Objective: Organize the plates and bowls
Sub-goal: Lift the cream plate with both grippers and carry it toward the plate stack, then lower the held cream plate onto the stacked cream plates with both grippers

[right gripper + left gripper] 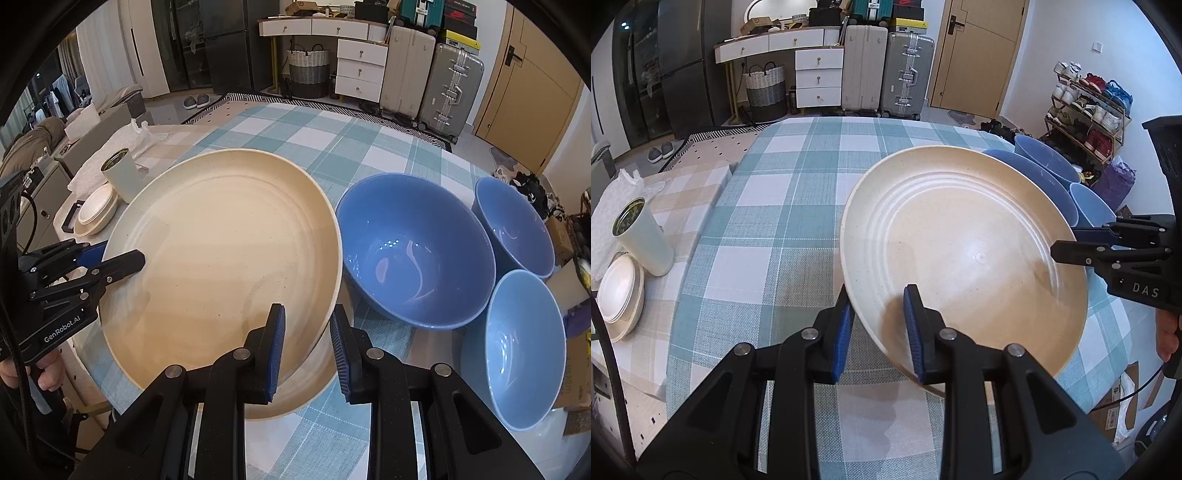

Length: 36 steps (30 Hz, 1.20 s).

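Observation:
A large cream plate [960, 240] [221, 240] hangs tilted just above the checked tablecloth [775, 184]. My left gripper [879, 330] is shut on its near-left rim, one blue pad over the rim and one under. In the right wrist view my right gripper [307, 350] is shut on the opposite rim. Each gripper also shows in the other's view: left gripper [110, 256], right gripper [1067, 243]. Under the held plate a second cream rim [295, 398] shows. Three blue bowls stand right of the plate: a large bowl [417, 251] and two smaller bowls [517, 225] [524, 350].
A stack of small white dishes [620, 291] [98, 210] and a pale cylindrical canister [642, 240] [122, 173] stand on a lower side surface left of the table. The cloth's far half is bare [332, 147]. Suitcases, drawers and a shoe rack line the room behind.

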Each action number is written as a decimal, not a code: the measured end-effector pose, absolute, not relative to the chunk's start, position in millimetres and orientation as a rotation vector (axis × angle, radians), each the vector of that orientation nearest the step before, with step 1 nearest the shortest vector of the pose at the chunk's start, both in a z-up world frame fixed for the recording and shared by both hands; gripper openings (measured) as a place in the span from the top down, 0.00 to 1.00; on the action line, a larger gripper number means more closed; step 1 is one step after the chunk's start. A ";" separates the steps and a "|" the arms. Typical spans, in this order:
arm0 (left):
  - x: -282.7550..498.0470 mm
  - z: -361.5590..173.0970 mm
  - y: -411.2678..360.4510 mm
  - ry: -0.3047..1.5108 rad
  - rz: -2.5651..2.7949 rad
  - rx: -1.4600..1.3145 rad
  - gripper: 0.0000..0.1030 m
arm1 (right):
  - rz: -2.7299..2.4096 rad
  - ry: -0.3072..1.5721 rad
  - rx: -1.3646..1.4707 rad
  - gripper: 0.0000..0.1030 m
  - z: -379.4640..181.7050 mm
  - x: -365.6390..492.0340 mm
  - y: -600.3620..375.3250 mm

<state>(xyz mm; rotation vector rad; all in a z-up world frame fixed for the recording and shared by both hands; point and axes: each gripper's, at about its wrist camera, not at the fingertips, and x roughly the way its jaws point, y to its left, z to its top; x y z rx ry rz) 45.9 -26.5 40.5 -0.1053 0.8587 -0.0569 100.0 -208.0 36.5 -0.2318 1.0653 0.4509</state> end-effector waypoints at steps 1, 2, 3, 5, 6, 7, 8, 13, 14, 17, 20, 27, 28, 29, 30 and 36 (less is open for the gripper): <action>45.6 39.2 -27.0 0.859 -0.057 -0.103 0.78 | 0.449 1.069 -0.231 0.75 34.4 99.4 -208.4; 46.0 37.2 -26.8 0.860 -0.057 -0.102 0.78 | 0.450 1.071 -0.232 0.75 32.8 97.7 -208.2; 46.1 35.9 -27.5 0.861 -0.058 -0.103 0.78 | 0.450 1.072 -0.231 0.75 30.7 96.0 -208.7; 47.0 32.3 -28.0 0.863 -0.062 -0.106 0.78 | 0.448 1.076 -0.230 0.75 27.1 93.8 -209.1; 48.2 30.3 -28.1 0.868 -0.065 -0.106 0.78 | 0.446 1.078 -0.230 0.75 25.2 93.0 -209.8; 49.2 29.1 -28.5 0.871 -0.066 -0.101 0.78 | 0.445 1.079 -0.229 0.75 23.8 92.7 -210.1; 49.5 28.5 -28.9 0.869 -0.066 -0.097 0.78 | 0.445 1.080 -0.228 0.75 22.6 92.2 -210.8; 52.6 23.0 -27.9 0.872 -0.058 -0.089 0.78 | 0.447 1.079 -0.225 0.75 17.5 90.3 -210.5; 53.1 21.6 -28.5 0.875 -0.058 -0.086 0.78 | 0.446 1.079 -0.226 0.75 16.6 89.8 -210.1; 54.8 17.4 -28.9 0.883 -0.055 -0.076 0.78 | 0.447 1.087 -0.221 0.75 13.4 88.6 -209.6; 57.1 13.8 -28.7 0.888 -0.056 -0.072 0.78 | 0.447 1.095 -0.217 0.75 8.5 87.8 -210.5; 61.8 2.2 -32.6 0.910 -0.062 -0.063 0.78 | 0.442 1.116 -0.208 0.75 -0.4 87.2 -213.7; 62.6 0.7 -33.3 0.913 -0.063 -0.061 0.78 | 0.441 1.118 -0.208 0.75 -1.1 86.2 -214.4; 63.4 -0.8 -33.7 0.915 -0.064 -0.060 0.78 | 0.440 1.120 -0.208 0.75 -2.0 86.2 -214.8; 64.1 -2.1 -34.5 0.917 -0.065 -0.059 0.78 | 0.439 1.121 -0.209 0.75 -2.5 85.9 -215.4; 68.6 -10.3 -38.2 0.930 -0.067 -0.045 0.77 | 0.430 1.131 -0.219 0.75 -5.7 84.3 -216.0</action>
